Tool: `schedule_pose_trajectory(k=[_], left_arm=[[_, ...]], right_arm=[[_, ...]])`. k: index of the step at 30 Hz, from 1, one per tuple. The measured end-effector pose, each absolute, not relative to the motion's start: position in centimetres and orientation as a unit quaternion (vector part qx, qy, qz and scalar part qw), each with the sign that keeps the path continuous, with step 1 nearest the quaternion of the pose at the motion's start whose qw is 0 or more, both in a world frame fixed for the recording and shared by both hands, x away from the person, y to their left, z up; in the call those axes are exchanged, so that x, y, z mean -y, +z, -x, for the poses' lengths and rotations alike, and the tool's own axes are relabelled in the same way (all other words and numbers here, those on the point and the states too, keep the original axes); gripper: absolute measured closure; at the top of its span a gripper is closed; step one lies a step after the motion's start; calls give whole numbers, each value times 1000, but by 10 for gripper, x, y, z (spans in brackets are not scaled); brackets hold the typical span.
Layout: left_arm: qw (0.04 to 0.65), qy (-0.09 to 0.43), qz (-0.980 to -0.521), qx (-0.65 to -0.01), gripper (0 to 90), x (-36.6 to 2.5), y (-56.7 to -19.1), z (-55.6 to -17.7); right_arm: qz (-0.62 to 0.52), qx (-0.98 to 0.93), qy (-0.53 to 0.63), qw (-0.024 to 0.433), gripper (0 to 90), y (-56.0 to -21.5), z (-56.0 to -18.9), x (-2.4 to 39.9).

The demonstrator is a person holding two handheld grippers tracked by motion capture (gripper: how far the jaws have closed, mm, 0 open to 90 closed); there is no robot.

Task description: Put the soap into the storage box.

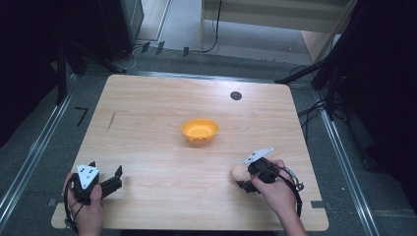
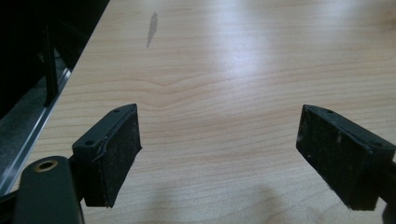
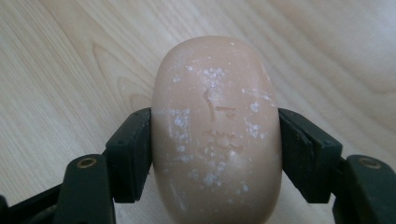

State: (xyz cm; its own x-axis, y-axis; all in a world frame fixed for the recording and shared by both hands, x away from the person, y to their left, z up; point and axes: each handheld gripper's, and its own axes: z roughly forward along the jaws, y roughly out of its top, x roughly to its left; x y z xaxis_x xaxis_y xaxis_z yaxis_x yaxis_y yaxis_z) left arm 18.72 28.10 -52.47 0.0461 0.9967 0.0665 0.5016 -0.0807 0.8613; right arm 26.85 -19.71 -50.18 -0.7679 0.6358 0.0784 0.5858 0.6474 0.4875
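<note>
While the right gripper (image 3: 215,154) clamps a beige soap bar (image 3: 217,130), the left gripper (image 2: 219,158) gapes empty.
Soap sits low over the wooden table (image 1: 162,113), near-right of the orange bowl (image 1: 199,131).

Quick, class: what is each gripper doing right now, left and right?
Left gripper: open, nothing between its jaws, above the bare table.
Right gripper: shut on the soap bar.

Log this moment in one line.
right gripper: shut on soap bar | left gripper: open, empty | orange bowl: mid-table
</note>
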Motion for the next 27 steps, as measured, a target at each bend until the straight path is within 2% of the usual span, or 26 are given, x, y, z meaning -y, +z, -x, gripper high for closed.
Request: schedule_pose_trajectory(k=[7,27], left_arm=[[349,364,-631,-589,145,-283,-524,-186],[352,362,-634,-586,144,-283,-524,-185]], right_arm=[[-307,-917,250,53,332,-478,-281,193],[-252,-935,243,50,333,-460,-304,189]])
